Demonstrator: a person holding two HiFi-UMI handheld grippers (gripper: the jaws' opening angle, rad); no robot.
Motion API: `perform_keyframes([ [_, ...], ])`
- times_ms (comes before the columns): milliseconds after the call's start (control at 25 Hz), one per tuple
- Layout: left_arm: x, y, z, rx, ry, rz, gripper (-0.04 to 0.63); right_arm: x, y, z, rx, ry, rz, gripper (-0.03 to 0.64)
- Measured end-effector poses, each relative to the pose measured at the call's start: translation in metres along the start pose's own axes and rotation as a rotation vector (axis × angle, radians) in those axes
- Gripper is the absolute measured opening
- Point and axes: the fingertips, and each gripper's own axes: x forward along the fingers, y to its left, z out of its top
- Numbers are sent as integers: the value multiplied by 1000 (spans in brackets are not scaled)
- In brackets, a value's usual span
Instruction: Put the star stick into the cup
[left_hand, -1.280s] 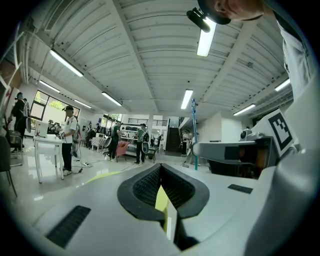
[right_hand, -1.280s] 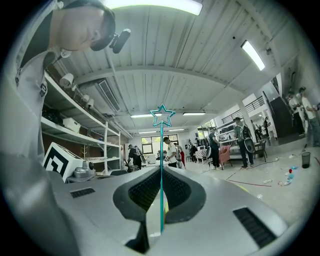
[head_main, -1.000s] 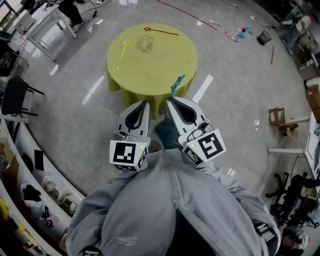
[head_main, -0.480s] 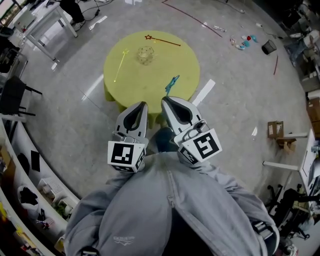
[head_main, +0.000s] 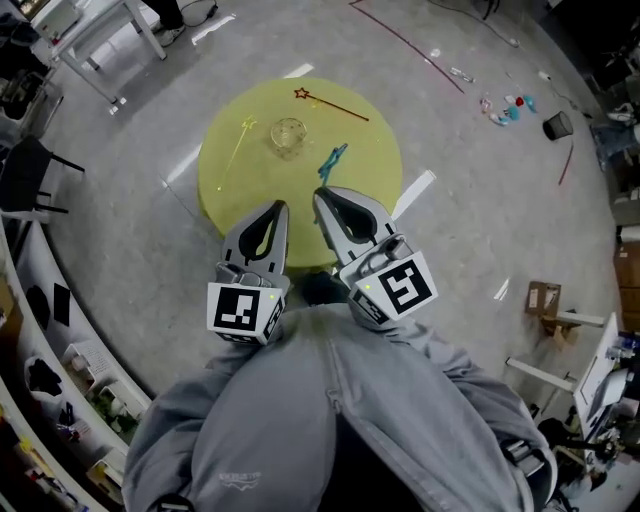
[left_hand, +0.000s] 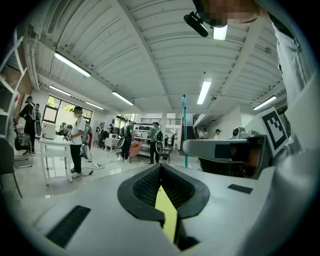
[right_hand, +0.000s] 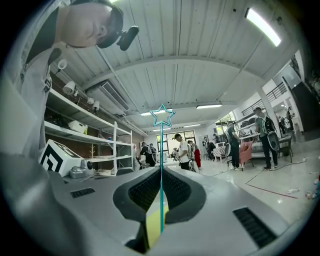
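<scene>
A clear cup (head_main: 288, 135) stands on the round yellow table (head_main: 370, 160), toward its far side. My right gripper (head_main: 325, 196) is shut on a teal star stick (head_main: 331, 161) that points up and forward, its star over the table's near half. In the right gripper view the stick (right_hand: 161, 165) rises from between the shut jaws of the gripper (right_hand: 161, 172) to its star (right_hand: 162, 115). My left gripper (head_main: 272, 212) is beside it at the table's near edge, shut with nothing in it (left_hand: 160, 167). A red star stick (head_main: 335, 103) and a yellow one (head_main: 235, 150) lie on the table.
A black chair (head_main: 30, 180) and a white table (head_main: 95, 40) stand at the left. Small items (head_main: 505, 105), a dark bucket (head_main: 557, 125) and a cardboard box (head_main: 543, 298) lie on the floor to the right. Several people (left_hand: 77, 140) stand in the room.
The table has drawn nearer in the head view, now reaching the gripper tips. Both grippers keep their pose, the right one still gripping the teal stick.
</scene>
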Motion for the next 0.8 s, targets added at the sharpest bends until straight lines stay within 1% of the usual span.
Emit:
perform_keyframes([
  [200,39,8,10,8,-3,74,17,18,-38,6,-1,5,70,37],
  [400,61,14,16,20,-13,129,17,35,-59,8,-17,3,133,37],
  [640,67,22,8,6,7,169,17,47,-64,-4,7,21,180,37],
  [800,69,29,2,-11,15,173,17,54,-64,-10,13,34,183,37],
])
